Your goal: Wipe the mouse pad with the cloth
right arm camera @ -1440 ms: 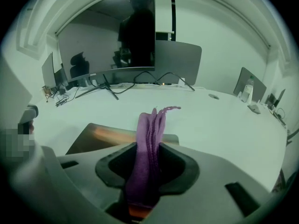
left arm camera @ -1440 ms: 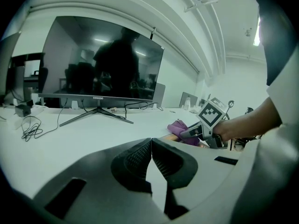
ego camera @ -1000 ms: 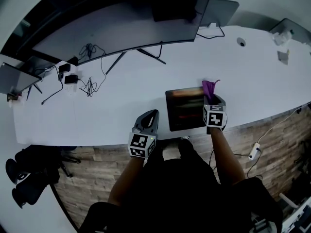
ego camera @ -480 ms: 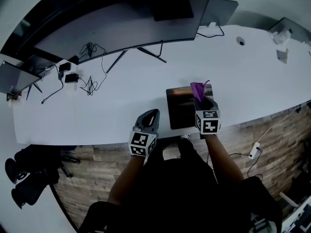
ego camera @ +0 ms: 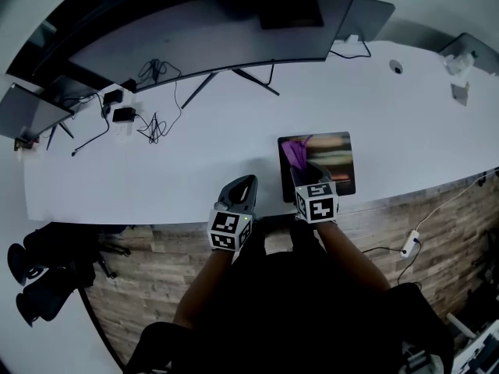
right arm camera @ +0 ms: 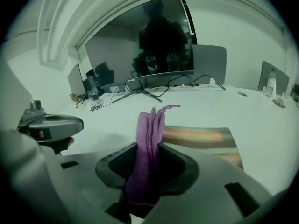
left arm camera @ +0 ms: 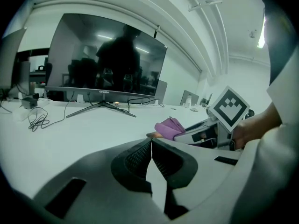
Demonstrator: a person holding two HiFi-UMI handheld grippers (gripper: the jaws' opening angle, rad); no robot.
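We're pinching the cloth (right arm camera: 150,122) in our right gripper (right arm camera: 148,149) over the mouse pad (right arm camera: 201,136); our left gripper (left arm camera: 150,143) is pressing its jaws together, empty.

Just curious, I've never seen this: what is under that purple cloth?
The mouse pad lies under the purple cloth, which the right gripper clamps in its jaws. The pad's patch beneath them is covered.
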